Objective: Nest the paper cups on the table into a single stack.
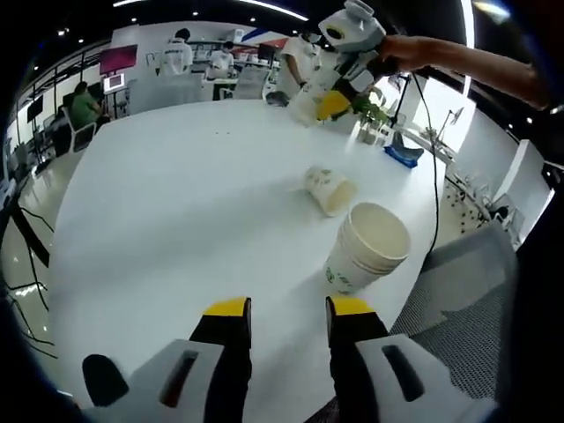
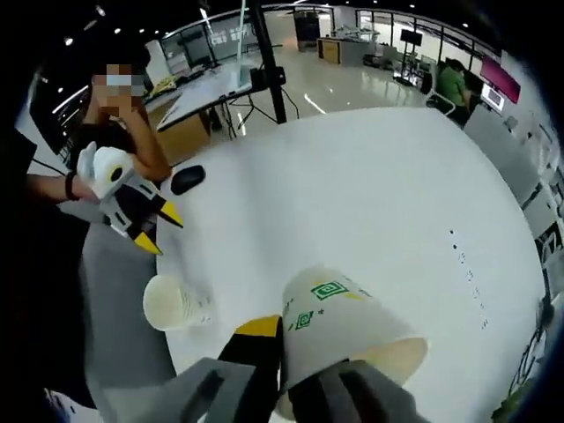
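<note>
An upright stack of white paper cups stands near the edge of the white table, just ahead and right of my left gripper, which is open with nothing between its yellow tips. One cup lies on its side beyond the stack. High over the table's far side, my right gripper carries another cup. In the right gripper view, that gripper is shut on the green-printed cup, held tilted with its mouth toward the lower right. Below it to the left are the stack and the open left gripper.
A grey chair stands at the table's edge beside the stack. A black mouse lies on the table. A potted plant and a blue object sit at the far corner. People sit at desks in the background.
</note>
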`<state>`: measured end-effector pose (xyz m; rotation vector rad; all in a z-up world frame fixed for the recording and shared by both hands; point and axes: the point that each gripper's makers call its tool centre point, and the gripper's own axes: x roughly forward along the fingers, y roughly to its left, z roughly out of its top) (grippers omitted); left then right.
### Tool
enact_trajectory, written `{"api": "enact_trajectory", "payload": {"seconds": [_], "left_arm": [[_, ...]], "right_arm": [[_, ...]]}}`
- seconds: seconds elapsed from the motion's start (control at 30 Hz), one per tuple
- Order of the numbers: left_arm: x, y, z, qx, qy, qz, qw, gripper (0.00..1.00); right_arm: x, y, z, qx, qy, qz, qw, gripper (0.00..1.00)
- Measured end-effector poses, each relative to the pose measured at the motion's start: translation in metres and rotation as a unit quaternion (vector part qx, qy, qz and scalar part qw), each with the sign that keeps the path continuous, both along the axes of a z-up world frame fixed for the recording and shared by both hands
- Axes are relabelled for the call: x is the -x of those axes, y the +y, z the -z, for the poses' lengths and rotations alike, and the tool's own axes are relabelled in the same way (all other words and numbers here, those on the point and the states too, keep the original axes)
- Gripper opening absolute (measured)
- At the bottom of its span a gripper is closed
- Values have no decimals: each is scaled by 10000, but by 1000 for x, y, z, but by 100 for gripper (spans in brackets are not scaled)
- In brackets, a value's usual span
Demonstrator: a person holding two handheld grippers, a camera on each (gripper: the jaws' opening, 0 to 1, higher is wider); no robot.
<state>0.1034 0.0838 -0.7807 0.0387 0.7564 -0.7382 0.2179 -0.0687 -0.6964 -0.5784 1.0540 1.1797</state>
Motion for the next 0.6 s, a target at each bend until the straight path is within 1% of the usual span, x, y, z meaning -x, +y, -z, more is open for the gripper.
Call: {"api": "enact_trajectory", "payload": {"seconds": [0.13,0.17,0.27,0.33,0.43,0.5,0.6], "left_arm": [[6,-5,-2,2,-5,44,10000,31],[7,-6,-2,6,0,51,10000,31],[8,-6,-3,19,3,103,9999,31],[10,-7,-5,30,-17,114,9999,31],[8,-8,-6,52,-28,101,9999,31],[8,-7,-5,55,-33,105,9999,31],[8,-6,-4,26,-39,129,9999,31]], "right_arm": [[20,3,-10,163,-14,-311,9994,0],[31,6,-14,205,-29,-415,9989,0],[49,10,-15,265,105,-584,9979,0],[57,10,-15,357,97,-709,9968,0],[75,16,-20,343,224,-901,9951,0],[88,19,-23,366,282,-1052,9934,0],[104,21,-21,522,334,-1325,9892,0]]}}
